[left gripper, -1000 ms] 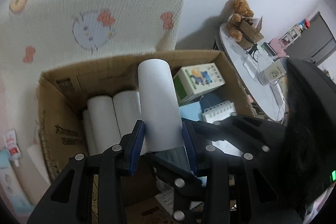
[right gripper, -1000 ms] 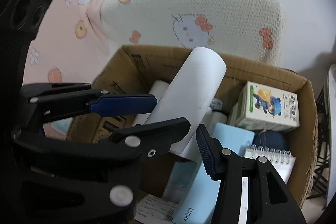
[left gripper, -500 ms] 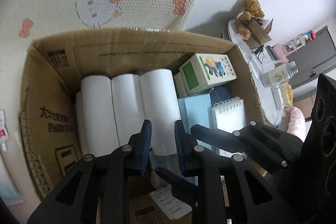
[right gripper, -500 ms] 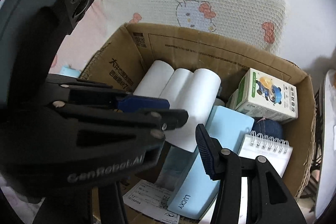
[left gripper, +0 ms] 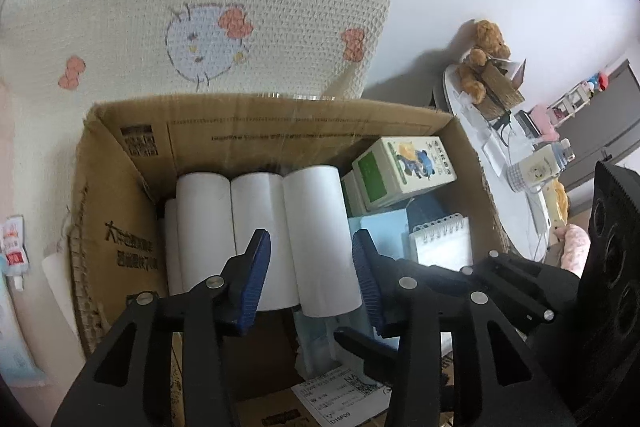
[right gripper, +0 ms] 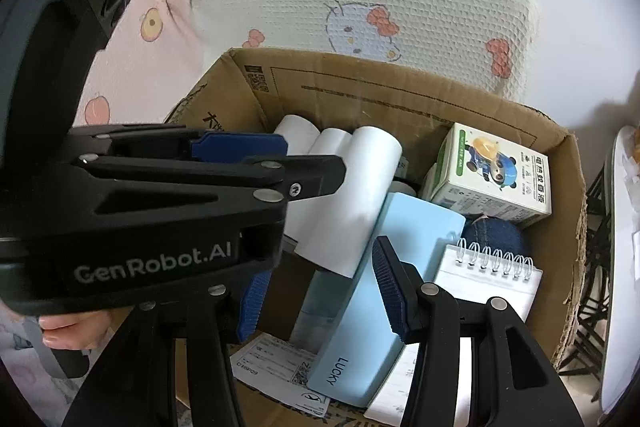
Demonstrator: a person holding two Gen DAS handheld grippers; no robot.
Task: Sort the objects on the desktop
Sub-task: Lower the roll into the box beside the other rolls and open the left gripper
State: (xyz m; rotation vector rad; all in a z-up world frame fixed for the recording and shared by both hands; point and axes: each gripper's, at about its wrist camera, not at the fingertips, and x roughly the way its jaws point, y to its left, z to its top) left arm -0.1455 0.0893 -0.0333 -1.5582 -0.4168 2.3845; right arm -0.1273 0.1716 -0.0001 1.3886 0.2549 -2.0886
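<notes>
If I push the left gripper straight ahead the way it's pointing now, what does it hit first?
Most likely the rightmost white paper roll in the cardboard box; it lies between the open left gripper fingers. Depth is hard to judge.

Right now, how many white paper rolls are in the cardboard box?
3 clearly, side by side along the cardboard box's left half: left roll, middle roll, right roll. A sliver behind the left roll may be a fourth, mostly hidden.
</notes>
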